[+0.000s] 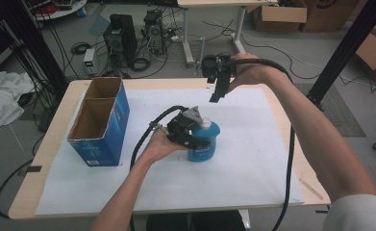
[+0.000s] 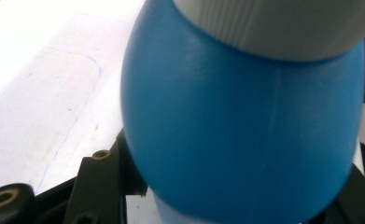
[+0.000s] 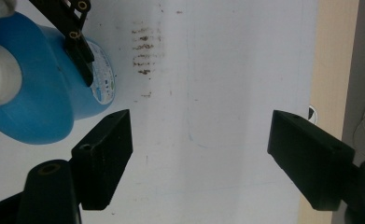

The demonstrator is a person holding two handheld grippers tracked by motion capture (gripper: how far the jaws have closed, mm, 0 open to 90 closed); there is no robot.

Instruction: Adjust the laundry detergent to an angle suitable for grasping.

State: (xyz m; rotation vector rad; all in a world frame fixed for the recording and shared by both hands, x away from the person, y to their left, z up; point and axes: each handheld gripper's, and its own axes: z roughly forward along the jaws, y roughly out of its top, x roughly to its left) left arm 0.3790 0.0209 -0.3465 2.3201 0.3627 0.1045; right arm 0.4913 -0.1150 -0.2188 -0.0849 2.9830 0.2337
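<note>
A round blue bottle (image 1: 208, 144) with a pale cap (image 1: 205, 124) stands upright on the white sheet near the table's middle. My left gripper (image 1: 201, 136) comes at it from the left and is shut on its body. In the left gripper view the blue bottle (image 2: 245, 130) and its ribbed white cap (image 2: 283, 23) loom large between the black jaws. My right gripper (image 1: 217, 92) hangs above the far part of the sheet, pointing down, open and empty. The right gripper (image 3: 199, 154) looks down on bare sheet, with the bottle (image 3: 35, 102) at its upper left.
An open-topped blue cardboard box (image 1: 99, 122) stands on the table's left side. The white sheet (image 1: 253, 159) covers most of the wooden table (image 1: 56, 125). Computer towers (image 1: 120, 38) and cables lie on the floor beyond. A black post (image 1: 344, 48) rises at the right.
</note>
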